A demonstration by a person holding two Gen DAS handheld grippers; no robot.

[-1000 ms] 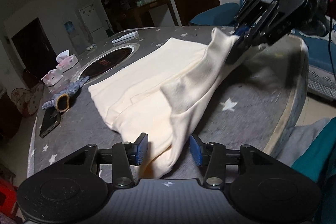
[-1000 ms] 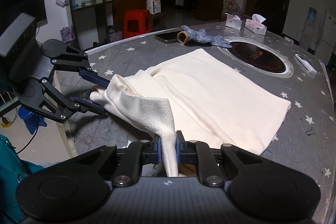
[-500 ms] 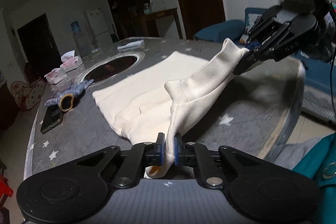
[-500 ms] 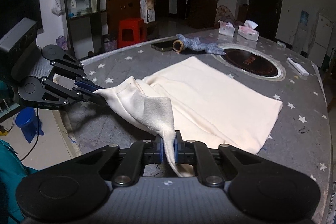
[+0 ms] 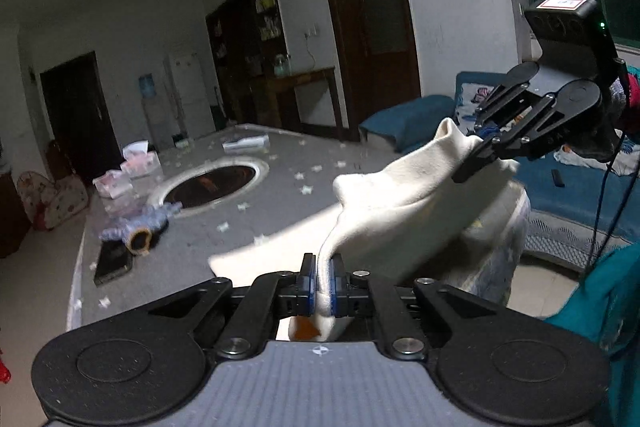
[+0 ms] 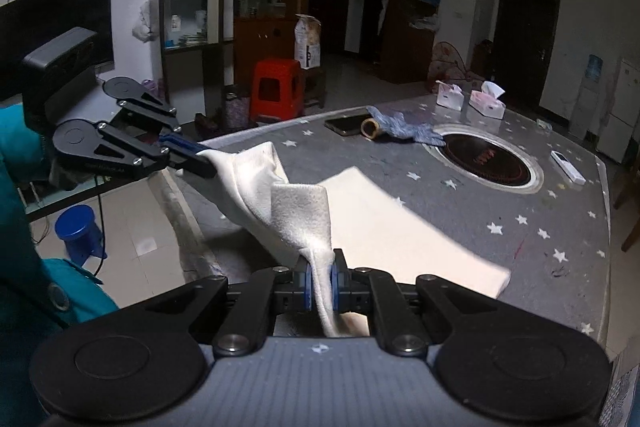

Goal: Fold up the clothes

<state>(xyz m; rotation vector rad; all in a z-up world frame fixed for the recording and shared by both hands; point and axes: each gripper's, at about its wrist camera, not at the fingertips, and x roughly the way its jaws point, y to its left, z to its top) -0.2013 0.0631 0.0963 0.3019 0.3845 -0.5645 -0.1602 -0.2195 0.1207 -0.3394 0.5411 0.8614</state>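
Grey starred table (image 6: 560, 227), round cooktop (image 6: 486, 159) set in it. Cream garment (image 6: 384, 227) lies partly on the table, near edge lifted. Left gripper (image 5: 324, 281) clamped on one corner, right gripper (image 6: 321, 281) clamped on the other. Phone (image 6: 346, 123) and glove (image 6: 400, 126) beyond.

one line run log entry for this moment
left gripper: shut on cream garment | right gripper: shut on cream garment | near edge lifted off table
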